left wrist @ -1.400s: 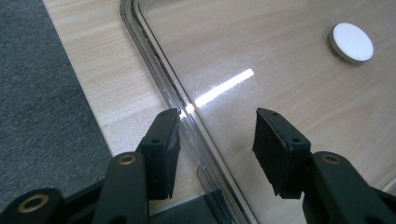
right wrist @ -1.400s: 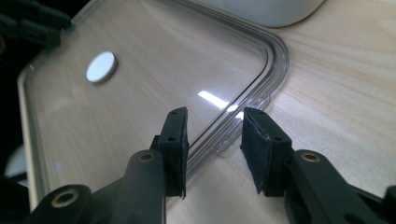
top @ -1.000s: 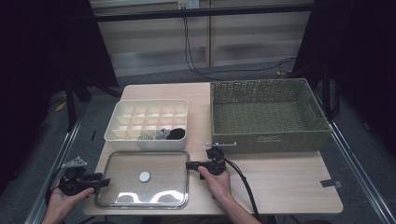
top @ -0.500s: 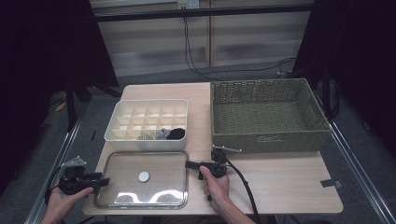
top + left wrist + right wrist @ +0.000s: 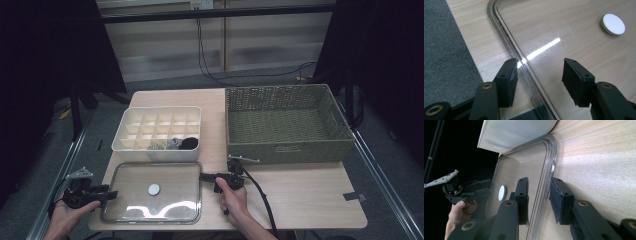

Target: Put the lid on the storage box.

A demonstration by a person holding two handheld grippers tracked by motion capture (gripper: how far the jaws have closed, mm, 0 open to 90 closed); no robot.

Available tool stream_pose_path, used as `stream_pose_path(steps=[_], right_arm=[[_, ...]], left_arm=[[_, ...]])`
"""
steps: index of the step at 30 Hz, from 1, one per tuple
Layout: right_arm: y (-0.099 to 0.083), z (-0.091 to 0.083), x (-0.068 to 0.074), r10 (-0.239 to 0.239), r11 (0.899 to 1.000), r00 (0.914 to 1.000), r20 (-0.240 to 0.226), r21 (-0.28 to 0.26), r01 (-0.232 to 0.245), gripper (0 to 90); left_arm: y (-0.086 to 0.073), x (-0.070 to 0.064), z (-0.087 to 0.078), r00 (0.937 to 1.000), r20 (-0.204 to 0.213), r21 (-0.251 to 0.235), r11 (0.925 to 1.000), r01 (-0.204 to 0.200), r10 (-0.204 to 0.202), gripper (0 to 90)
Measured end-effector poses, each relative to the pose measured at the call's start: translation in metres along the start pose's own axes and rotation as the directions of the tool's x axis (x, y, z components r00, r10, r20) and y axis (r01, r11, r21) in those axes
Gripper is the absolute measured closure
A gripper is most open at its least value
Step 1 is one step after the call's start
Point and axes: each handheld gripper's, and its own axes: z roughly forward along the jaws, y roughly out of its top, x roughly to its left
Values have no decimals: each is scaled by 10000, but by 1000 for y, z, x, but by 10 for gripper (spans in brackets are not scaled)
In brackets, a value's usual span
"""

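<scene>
A clear plastic lid [image 5: 150, 197] with a white knob [image 5: 154, 189] lies flat on the table in front of a white compartment box [image 5: 160, 132]. My left gripper [image 5: 109, 193] is at the lid's left edge. In the left gripper view its jaws [image 5: 539, 75] stand open, one on each side of the lid's rim [image 5: 506, 42]. My right gripper [image 5: 206, 176] is at the lid's right edge. It is open [image 5: 539, 197], with the rim [image 5: 547, 170] running between its pads and a gap left on both sides.
A large wicker basket [image 5: 285, 122] stands at the back right. The box holds a few small dark items [image 5: 187, 143] in its front compartments. Bare wood [image 5: 310, 195] lies right of the lid. The table's left edge [image 5: 461, 32] runs close beside my left gripper.
Both grippers stay at the lid's two edges. The right hand has shifted very slightly toward the near side. The lid has not moved.
</scene>
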Motion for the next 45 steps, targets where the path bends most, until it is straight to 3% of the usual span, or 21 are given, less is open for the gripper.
stream_pose_path(steps=[8, 10, 13, 15, 21, 24, 34, 38, 39, 45], right_arm=[[1, 0, -2, 91, 9997, 9998, -155, 213, -88, 694], [0, 3, 0, -155, 9984, 9995, -292, 538, 170, 706], [-1, 7, 7, -681, 9940, 9976, -151, 849, 691, 691], [3, 6, 10, -1442, 9834, 9895, -1, 1110, 1433, 690], [4, 7, 16, -2602, 9514, 9654, -171, 1658, 2593, 648], [4, 9, 16, -2758, 9415, 9604, -407, 1897, 2784, 640], [2, 11, 18, -3049, 9243, 9491, -792, 2154, 3150, 621], [3, 10, 16, -3071, 9288, 9480, -836, 1905, 3177, 669], [3, 9, 16, -2940, 9334, 9511, -946, 1859, 3070, 679], [4, 5, 15, -3000, 9369, 9478, -1077, 1535, 3140, 707]], left_arm=[[1, 1, 0, 10000, 66, 64, 10000, -13, 13, 452], [1, 1, 0, 9998, 202, 47, 10000, 6, -7, 452], [0, 0, 1, 10000, 63, -33, 10000, 51, -51, 454], [0, 0, 1, 9998, 162, -85, 9999, 65, -64, 451], [0, -1, 1, 9998, 177, -77, 9999, 82, -80, 436], [0, -1, 1, 9997, 215, -97, 9999, 105, -103, 433], [-2, -2, 2, 9996, 217, -288, 9994, 187, -181, 417], [-2, 0, 2, 9993, 321, -260, 9994, 217, -208, 385], [-2, 0, 2, 9992, 342, -257, 9994, 230, -221, 384], [0, 2, 1, 9987, 467, -143, 9997, 199, -192, 336]])
